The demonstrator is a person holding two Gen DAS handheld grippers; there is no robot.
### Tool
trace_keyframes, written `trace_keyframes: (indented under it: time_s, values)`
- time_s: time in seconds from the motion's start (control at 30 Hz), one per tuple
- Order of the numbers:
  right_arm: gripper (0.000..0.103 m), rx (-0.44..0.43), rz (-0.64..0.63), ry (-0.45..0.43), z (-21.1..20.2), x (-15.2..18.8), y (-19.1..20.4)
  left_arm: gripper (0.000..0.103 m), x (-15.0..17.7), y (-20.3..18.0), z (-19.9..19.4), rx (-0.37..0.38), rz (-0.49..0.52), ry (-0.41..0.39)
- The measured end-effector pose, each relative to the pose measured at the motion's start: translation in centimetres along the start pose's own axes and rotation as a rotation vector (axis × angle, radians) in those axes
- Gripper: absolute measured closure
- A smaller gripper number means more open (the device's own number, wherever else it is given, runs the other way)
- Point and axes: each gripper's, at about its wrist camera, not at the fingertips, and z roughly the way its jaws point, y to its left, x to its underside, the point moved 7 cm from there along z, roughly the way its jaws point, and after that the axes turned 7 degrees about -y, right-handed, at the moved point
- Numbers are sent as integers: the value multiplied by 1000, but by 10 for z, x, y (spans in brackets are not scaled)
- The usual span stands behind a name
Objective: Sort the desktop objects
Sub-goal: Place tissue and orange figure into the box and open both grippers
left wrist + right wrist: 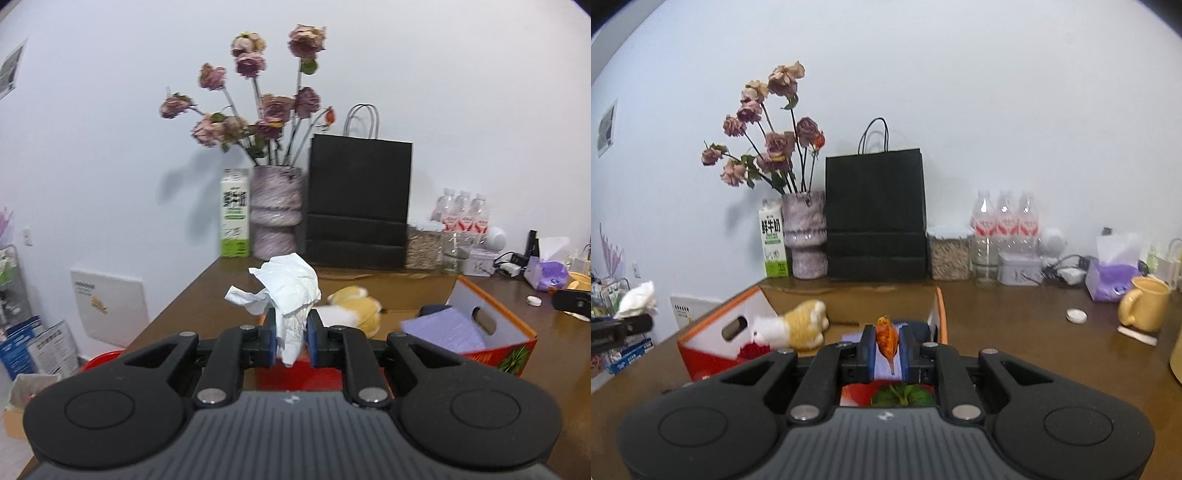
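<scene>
The left tongs point(290, 334) pinch a crumpled tissue point(284, 295); the right tongs point(887, 347) clamp an orange wrapper point(886, 338). Either light scrap could slip free above the box point(713, 332) below them.

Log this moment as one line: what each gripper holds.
left gripper: shut on crumpled tissue | right gripper: shut on orange wrapper | both above open box

Black hand-held gripper point(290, 334), blue pads point(272, 345)

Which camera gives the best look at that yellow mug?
The right wrist view: the yellow mug stands whole on the brown table at the right, handle turned left, beside the purple tissue box. The left wrist view catches only a yellow sliver at its right edge.
</scene>
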Motion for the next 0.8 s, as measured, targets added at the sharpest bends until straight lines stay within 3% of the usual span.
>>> trace_keyframes:
  time_s: [0.27, 0.53, 0.63, 0.8]
  values:
    - [91, -17, 14, 42, 51, 2, 4, 87, -1, -28, 53, 31, 22, 33]
    - [91, -18, 37, 80, 100, 26, -3, 87, 26, -38, 110, 57, -21, 123]
    - [91, -36, 62, 151, 113, 41, -5, 87, 37, -42, 121, 84, -10, 169]
    - [91, -42, 4, 159, 111, 50, 6, 87, 49, -41, 124, 79, 14, 206]
